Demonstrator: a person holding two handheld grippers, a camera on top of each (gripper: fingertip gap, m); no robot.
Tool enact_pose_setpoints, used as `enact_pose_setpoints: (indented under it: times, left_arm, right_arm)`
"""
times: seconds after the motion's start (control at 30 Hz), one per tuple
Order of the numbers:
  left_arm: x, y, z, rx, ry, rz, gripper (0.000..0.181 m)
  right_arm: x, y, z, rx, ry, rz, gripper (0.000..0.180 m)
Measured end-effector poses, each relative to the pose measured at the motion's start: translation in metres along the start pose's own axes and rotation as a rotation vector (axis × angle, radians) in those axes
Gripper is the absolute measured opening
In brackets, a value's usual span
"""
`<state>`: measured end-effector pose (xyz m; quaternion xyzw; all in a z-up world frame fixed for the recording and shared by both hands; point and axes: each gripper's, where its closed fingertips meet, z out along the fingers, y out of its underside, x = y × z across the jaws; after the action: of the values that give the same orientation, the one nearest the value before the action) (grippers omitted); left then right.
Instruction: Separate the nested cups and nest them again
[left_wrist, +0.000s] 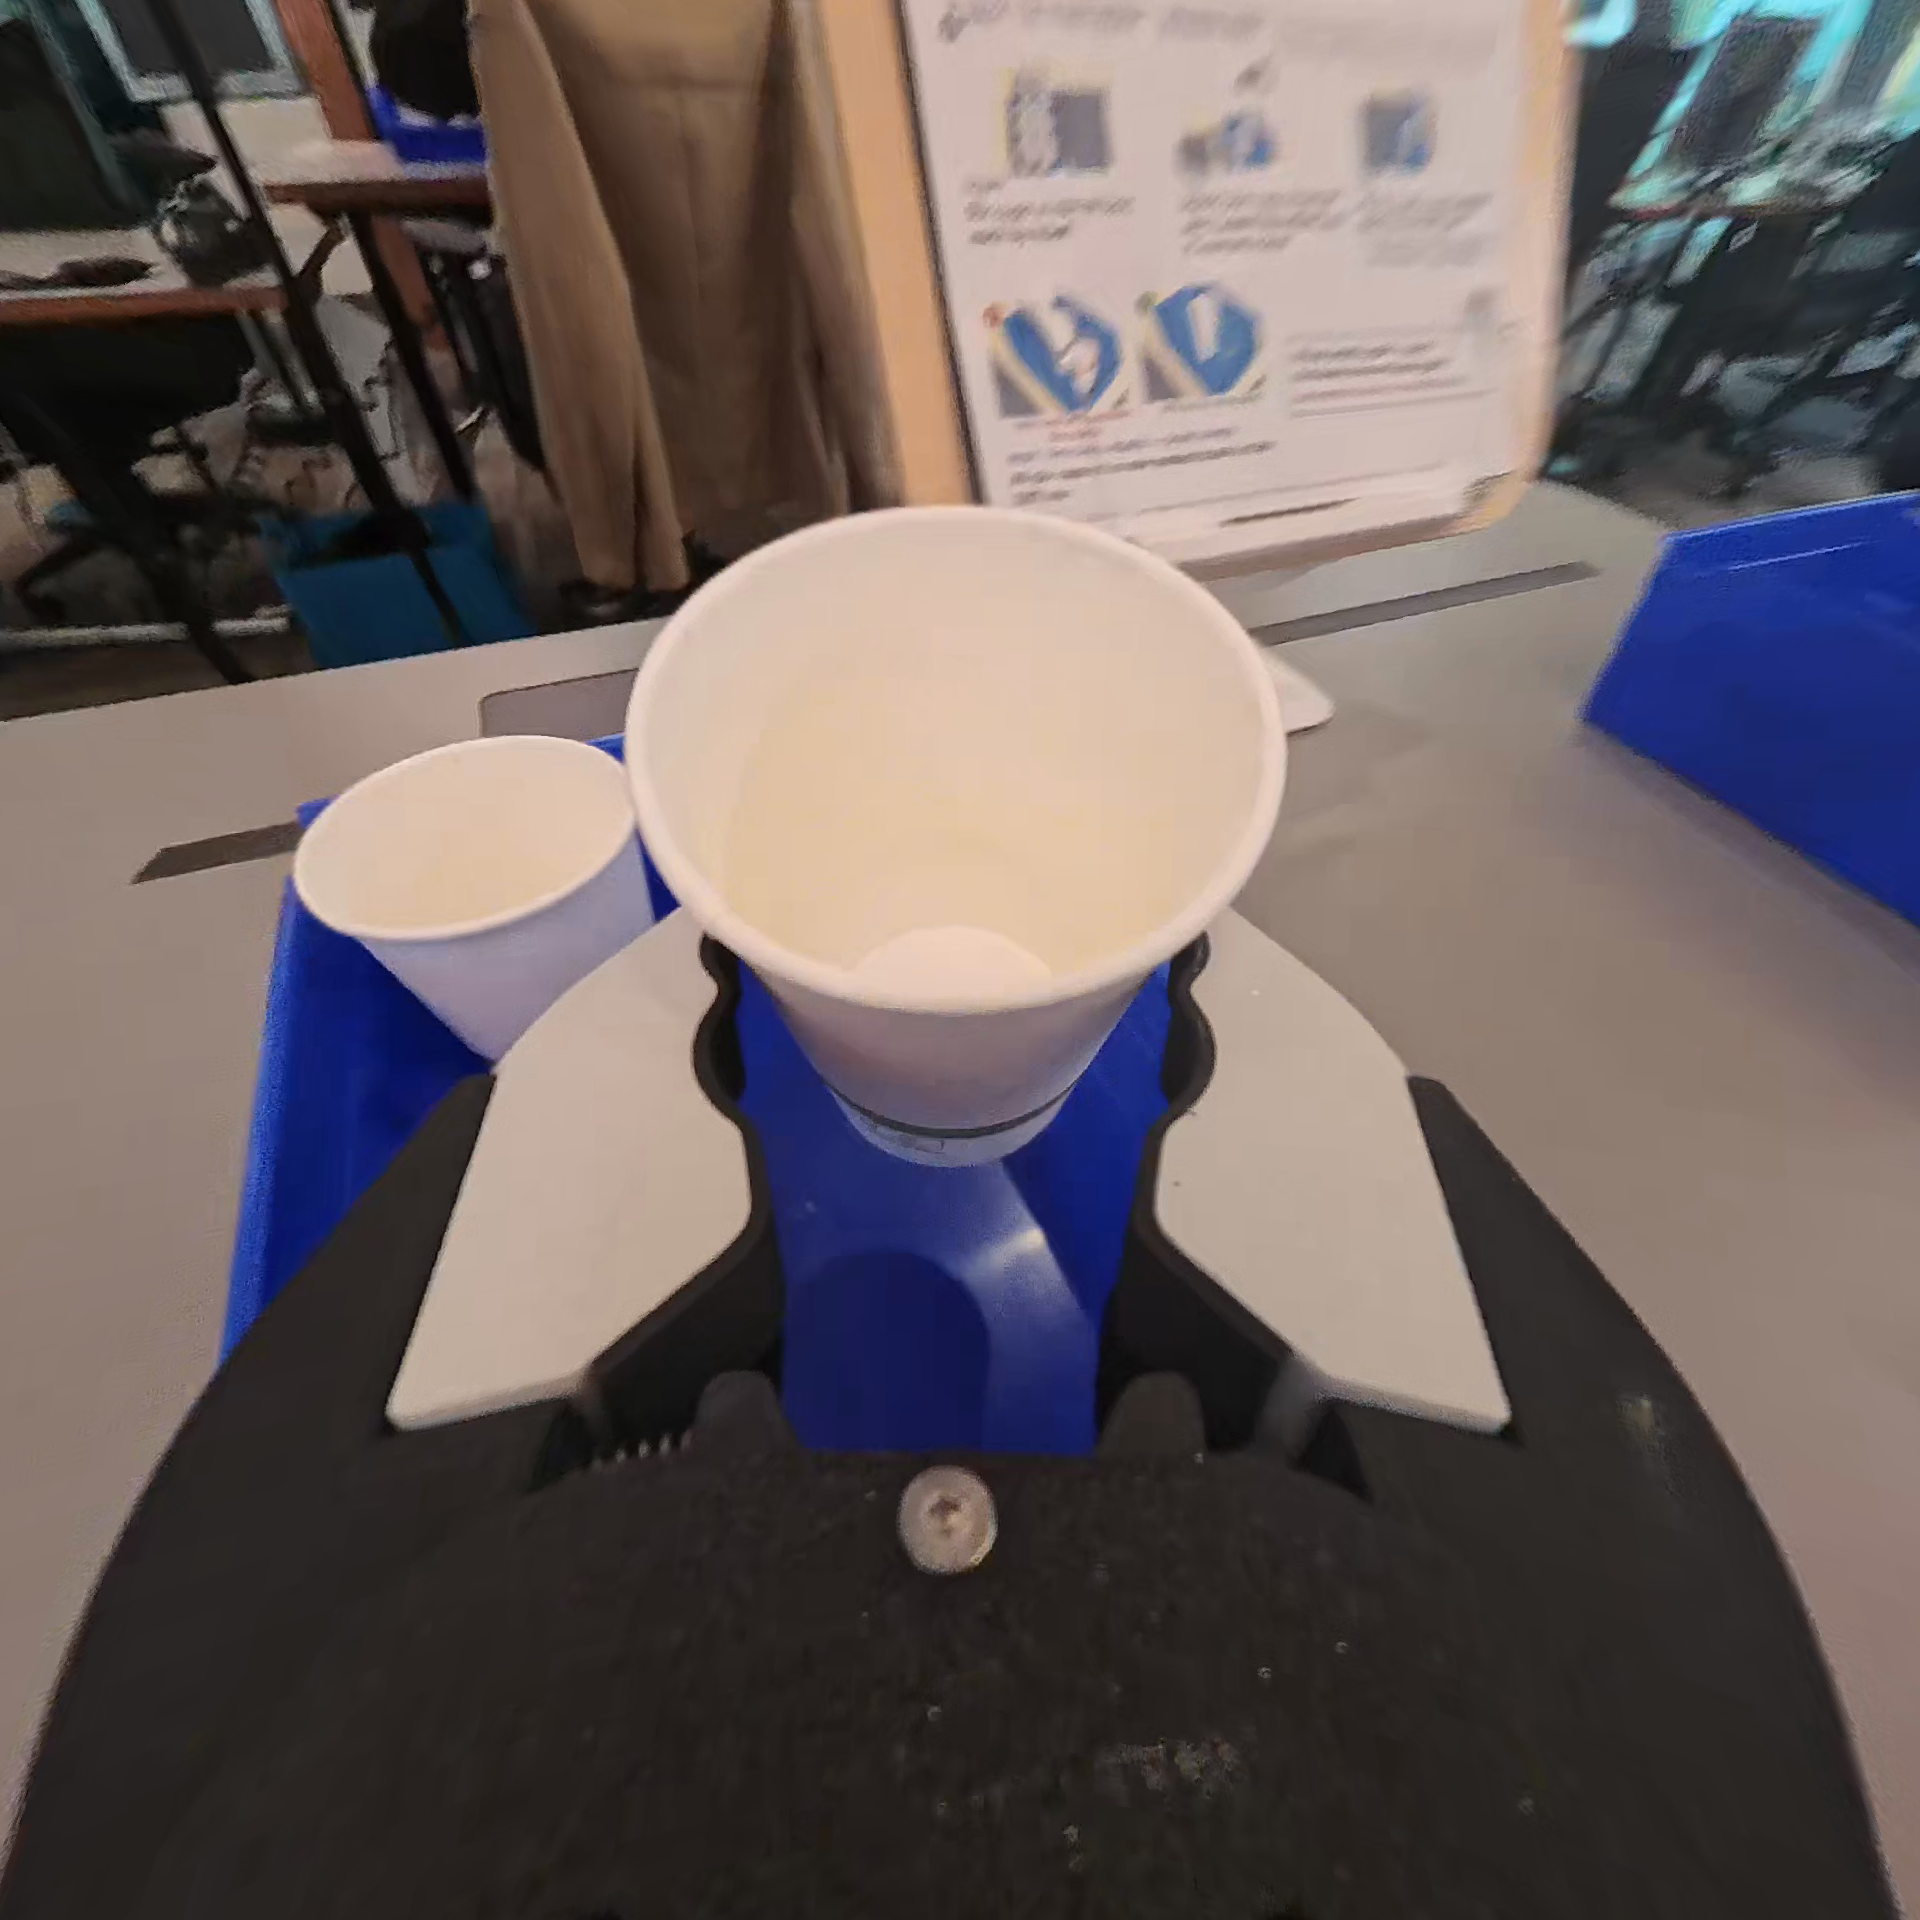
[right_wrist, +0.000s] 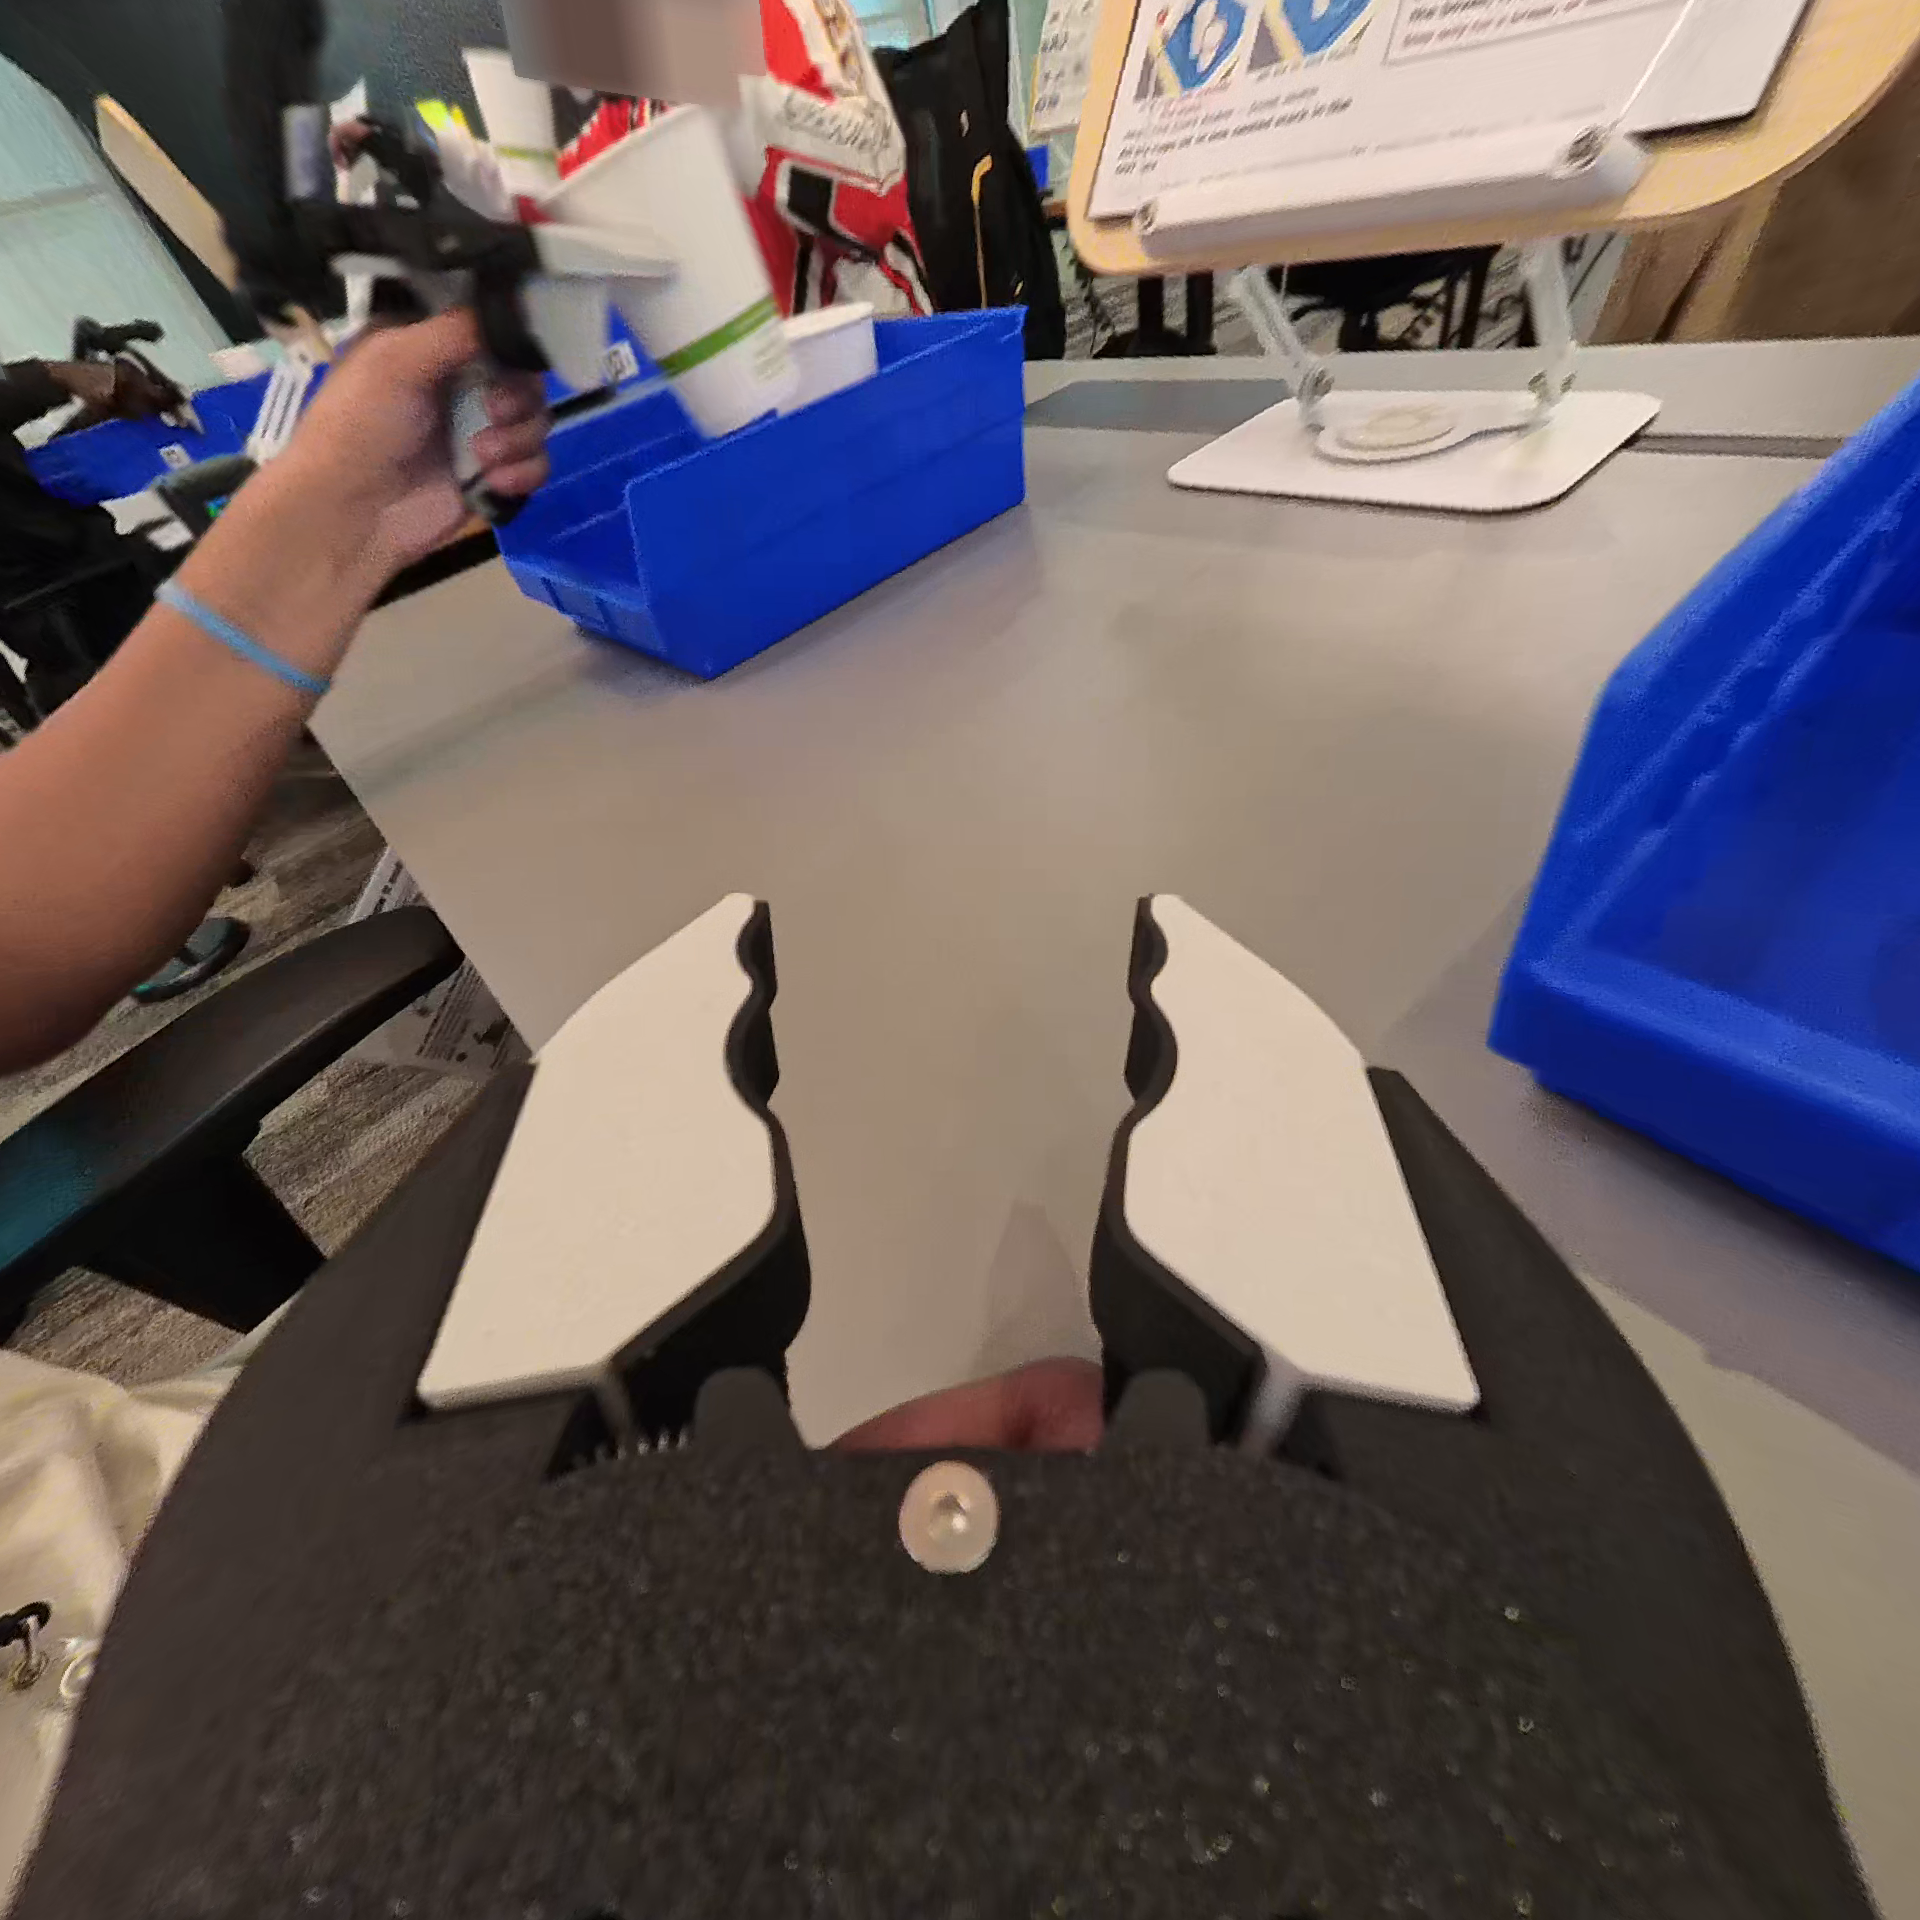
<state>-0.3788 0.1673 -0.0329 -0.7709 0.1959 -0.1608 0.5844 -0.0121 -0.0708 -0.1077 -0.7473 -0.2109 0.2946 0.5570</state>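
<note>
Smooth grey tabletop (right_wrist: 1039, 748) in a busy workroom: dark desks and chairs to the far left, a tan coat hanging behind, patterned carpet below.

Toward the left edge of the tabletop, an open blue plastic bin (right_wrist: 790, 499). In its far left corner, a small white paper cup (left_wrist: 468, 883), upright, mouth up, long axis vertical. Just right of it, a larger white paper cup (left_wrist: 956, 810), clamped near its rim by the left gripper (left_wrist: 951, 997) and lifted above the bin floor. Seen from the right wrist view, this cup (right_wrist: 686, 270) tilted, rim up and to the left, green-banded base down and to the right, long axis slanting, base low inside the bin near the small cup (right_wrist: 831, 343). Person's hand (right_wrist: 405, 436) on the left gripper's (right_wrist: 597, 255) handle, blue band on the wrist.

Near the far edge, right of the bin, a white stand (right_wrist: 1413, 436) bearing an illustrated instruction board (left_wrist: 1236, 260).

Along the right edge, a second blue plastic bin (right_wrist: 1745, 883).

Over the near middle of the tabletop, the right gripper (right_wrist: 951, 925), released, fingers spread wide, nothing between them but bare grey surface.
</note>
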Motion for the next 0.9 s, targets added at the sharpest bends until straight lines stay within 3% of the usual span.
enact_pose_setpoints:
  times: [0.23,0.43,0.53,0.67,0.9]
  left_arm:
    - [0.09,0.009,-0.076,-0.002,0.292,0.064,0.079]
    - [0.226,0.01,-0.091,-0.068,0.756,0.255,0.079]
    - [0.28,0.019,-0.089,-0.142,0.919,0.368,0.079]
    - [0.326,0.031,-0.08,-0.223,1.01,0.516,0.08]
    - [0.362,0.046,-0.072,-0.28,1.097,0.553,0.079]
  right_arm:
    - [0.001,-0.011,-0.001,0.035,-0.064,0.029,0.071]
    - [-0.059,-0.043,0.022,-0.041,-0.322,-0.226,0.079]
    - [-0.075,-0.067,0.035,-0.039,-0.349,-0.362,0.088]
    - [-0.086,-0.086,0.041,-0.017,-0.438,-0.347,0.09]
    - [-0.098,-0.087,0.044,0.043,-0.51,-0.331,0.091]
